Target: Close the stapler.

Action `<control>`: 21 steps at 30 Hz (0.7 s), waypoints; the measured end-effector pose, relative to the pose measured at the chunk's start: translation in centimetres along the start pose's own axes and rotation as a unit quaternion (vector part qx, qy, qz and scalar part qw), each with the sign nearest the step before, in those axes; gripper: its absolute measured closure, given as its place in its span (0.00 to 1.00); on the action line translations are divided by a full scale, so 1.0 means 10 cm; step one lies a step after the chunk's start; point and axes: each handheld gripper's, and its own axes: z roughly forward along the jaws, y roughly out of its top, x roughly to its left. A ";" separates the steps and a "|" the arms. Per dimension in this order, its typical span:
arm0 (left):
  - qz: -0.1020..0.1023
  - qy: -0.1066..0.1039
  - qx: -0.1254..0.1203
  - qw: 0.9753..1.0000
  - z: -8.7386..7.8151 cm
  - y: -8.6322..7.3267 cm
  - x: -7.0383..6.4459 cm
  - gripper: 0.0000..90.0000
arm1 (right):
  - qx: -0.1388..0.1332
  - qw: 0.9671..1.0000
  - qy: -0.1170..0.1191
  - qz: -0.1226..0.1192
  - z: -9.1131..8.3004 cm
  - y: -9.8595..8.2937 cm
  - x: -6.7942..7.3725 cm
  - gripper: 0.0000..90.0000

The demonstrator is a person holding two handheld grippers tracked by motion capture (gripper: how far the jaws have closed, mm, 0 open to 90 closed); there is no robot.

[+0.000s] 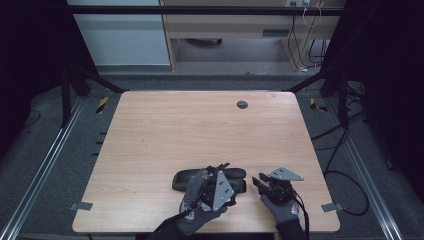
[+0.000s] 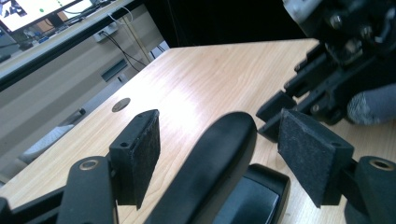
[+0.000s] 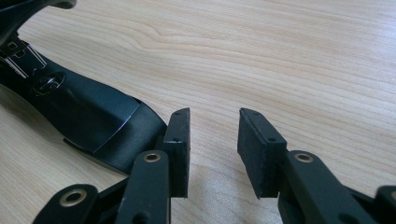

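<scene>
A black case (image 1: 209, 180), long and rounded like a spectacle case, lies near the front edge of the wooden surface (image 1: 200, 125), between the person's two hands; in the left gripper view its lid (image 2: 210, 163) appears raised above the glossy lower shell (image 2: 252, 200), so the case looks at least partly open, though what it holds is hidden. The left gripper (image 1: 220, 172) hangs right over the case, its fingers (image 2: 140, 154) spread wide to either side of the raised lid and not pressing it; nothing is clamped there. The right gripper (image 1: 259, 182) sits just beside the case's right end, low over the wood; its fingers (image 3: 180, 149) stand apart with bare surface showing between them, and they hold nothing; the case's dark glossy end (image 3: 93, 126) lies just to one side of them, close but not between them. A small dark round insert (image 1: 242, 104) is set in the far part of the surface, well apart from the work.

As a judgement: the work is at an early or middle stage; the case is reached and its lid seems lifted, yet neither hand has a firm hold; what is left is to take the lid or shell properly and finish opening or shutting it, which of the two cannot be told.
</scene>
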 end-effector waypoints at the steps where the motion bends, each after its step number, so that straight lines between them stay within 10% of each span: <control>1: -0.005 0.000 -0.001 1.000 -0.01 0.01 0.02 0.33 | 0.000 1.000 0.001 0.002 0.00 0.00 0.00 0.73; 21: -0.095 0.034 -0.009 0.995 -0.40 -0.13 0.61 0.33 | -0.015 1.000 0.005 0.004 -0.08 0.07 -0.06 0.98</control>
